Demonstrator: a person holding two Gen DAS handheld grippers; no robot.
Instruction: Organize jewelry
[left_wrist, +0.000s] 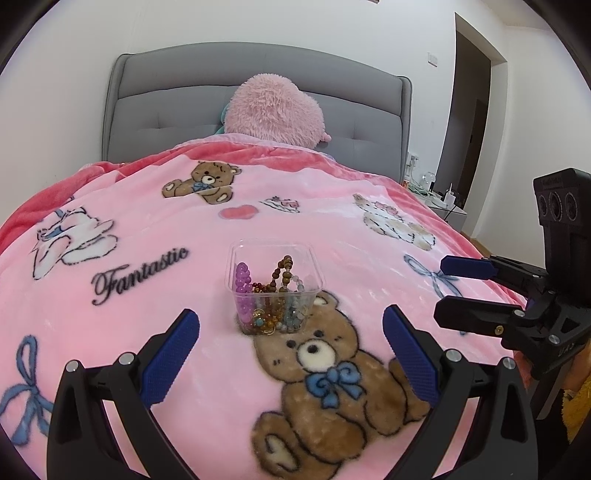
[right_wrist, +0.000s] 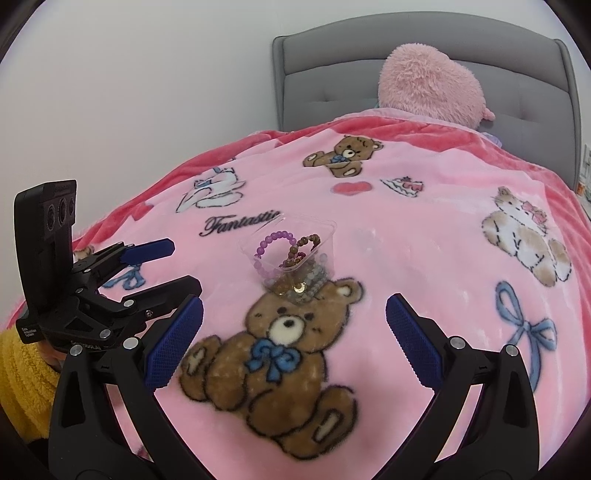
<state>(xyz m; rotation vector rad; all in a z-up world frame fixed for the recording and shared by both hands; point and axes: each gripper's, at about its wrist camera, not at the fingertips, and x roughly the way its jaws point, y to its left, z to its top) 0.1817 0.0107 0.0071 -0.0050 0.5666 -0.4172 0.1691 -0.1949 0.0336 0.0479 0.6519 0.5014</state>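
A clear plastic cup (left_wrist: 274, 288) (right_wrist: 291, 258) stands upright on the pink blanket, by the head of a printed brown bear. It holds several beaded bracelets: a purple one (left_wrist: 242, 288) (right_wrist: 275, 240), a brown wooden one (left_wrist: 282, 275) (right_wrist: 306, 245), and grey, amber and gold pieces at the bottom. My left gripper (left_wrist: 291, 345) (right_wrist: 183, 267) is open, a little short of the cup, with nothing between its blue pads. My right gripper (right_wrist: 293, 334) (left_wrist: 441, 291) is open too, nearer than the cup and empty.
The pink blanket (left_wrist: 332, 229) (right_wrist: 406, 229) with bears, bows and the word "Fantastic" covers the bed. A fluffy pink pillow (left_wrist: 273, 110) (right_wrist: 428, 81) leans on the grey headboard (left_wrist: 166, 110). A cluttered nightstand (left_wrist: 439, 199) and a doorway are at the right. A yellow sleeve (right_wrist: 22, 376) shows.
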